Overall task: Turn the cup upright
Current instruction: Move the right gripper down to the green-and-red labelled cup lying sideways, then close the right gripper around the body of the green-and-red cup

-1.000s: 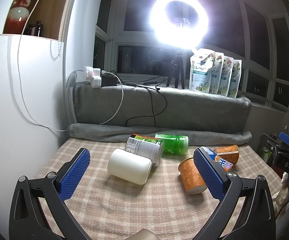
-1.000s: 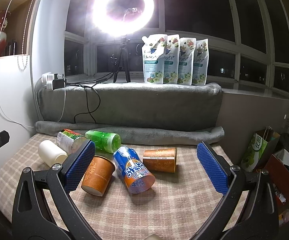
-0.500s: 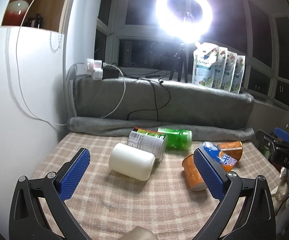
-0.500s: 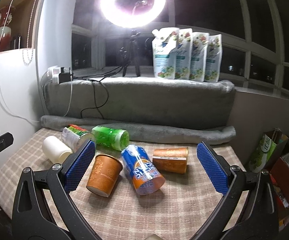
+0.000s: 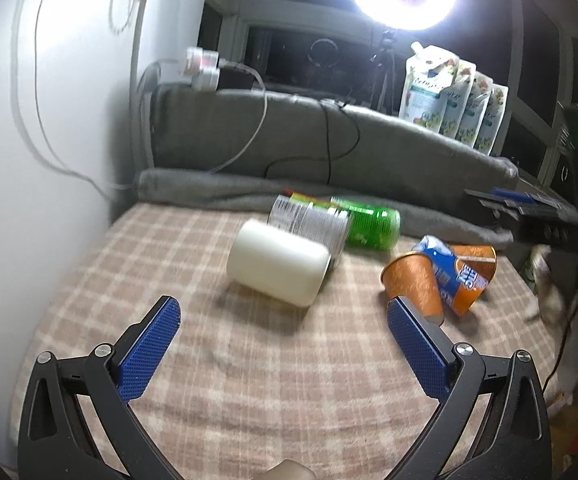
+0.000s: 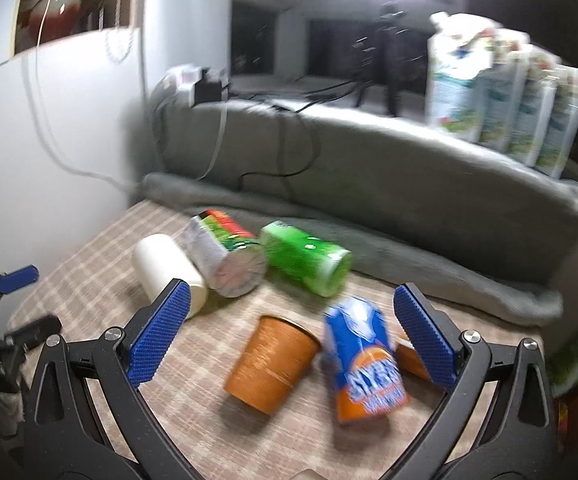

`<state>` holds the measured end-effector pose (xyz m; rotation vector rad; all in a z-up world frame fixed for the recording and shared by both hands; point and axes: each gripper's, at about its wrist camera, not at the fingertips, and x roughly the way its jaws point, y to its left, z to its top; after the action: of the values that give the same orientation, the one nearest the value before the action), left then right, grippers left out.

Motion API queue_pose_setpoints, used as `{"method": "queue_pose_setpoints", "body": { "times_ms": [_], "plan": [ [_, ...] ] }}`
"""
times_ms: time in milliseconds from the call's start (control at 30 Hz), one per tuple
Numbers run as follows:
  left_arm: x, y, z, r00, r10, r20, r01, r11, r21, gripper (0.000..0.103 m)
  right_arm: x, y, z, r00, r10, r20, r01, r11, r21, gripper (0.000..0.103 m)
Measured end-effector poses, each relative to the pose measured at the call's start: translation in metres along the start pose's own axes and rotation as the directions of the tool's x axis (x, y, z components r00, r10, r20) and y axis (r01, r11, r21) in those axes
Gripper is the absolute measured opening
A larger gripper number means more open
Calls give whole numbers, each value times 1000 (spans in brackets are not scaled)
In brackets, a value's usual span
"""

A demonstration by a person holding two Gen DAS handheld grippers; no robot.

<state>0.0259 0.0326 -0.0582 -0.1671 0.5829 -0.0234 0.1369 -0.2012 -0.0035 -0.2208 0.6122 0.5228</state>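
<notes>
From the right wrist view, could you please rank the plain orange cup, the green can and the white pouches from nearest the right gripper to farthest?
1. Plain orange cup, lying on its side between the right gripper's fingers.
2. Green can, behind it, mid-table.
3. White pouches, on the ledge, upper right.

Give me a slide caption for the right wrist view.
Open right claw above a tipped orange cup and blue can on the plaid tablecloth.
</notes>
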Motion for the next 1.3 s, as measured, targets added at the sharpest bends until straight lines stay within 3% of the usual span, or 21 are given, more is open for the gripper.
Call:
{"method": "queue_pose_setpoints", "body": {
  "times_ms": [233,400,600,700,1000,1200,1300],
  "plan": [
    [5,15,-7,999,2,-42,-4,999,-44,103,59,18,34,980,106,-169,-124,987,-99,103],
    [4,20,-9,998,-4,-59,1,998,-57,103,103,30,53,935,172,-310,-222,966,-133,103],
    [7,30,-10,998,2,-66,-8,996,-87,103,153,46,70,882,183,-433,-280,945,-170,99],
    [10,36,-10,998,9,-68,-15,995,-100,103,173,51,76,861,191,-470,-307,934,-182,99],
    [15,57,-8,996,49,-71,-58,989,-137,103,217,57,81,772,269,-575,-413,901,-132,98],
    [19,61,-7,996,59,-73,-69,988,-138,103,230,60,73,737,272,-618,-434,892,-126,93],
    [20,61,-6,996,62,-72,-71,988,-140,103,234,63,69,733,262,-628,-435,890,-136,91]
  ]
}}
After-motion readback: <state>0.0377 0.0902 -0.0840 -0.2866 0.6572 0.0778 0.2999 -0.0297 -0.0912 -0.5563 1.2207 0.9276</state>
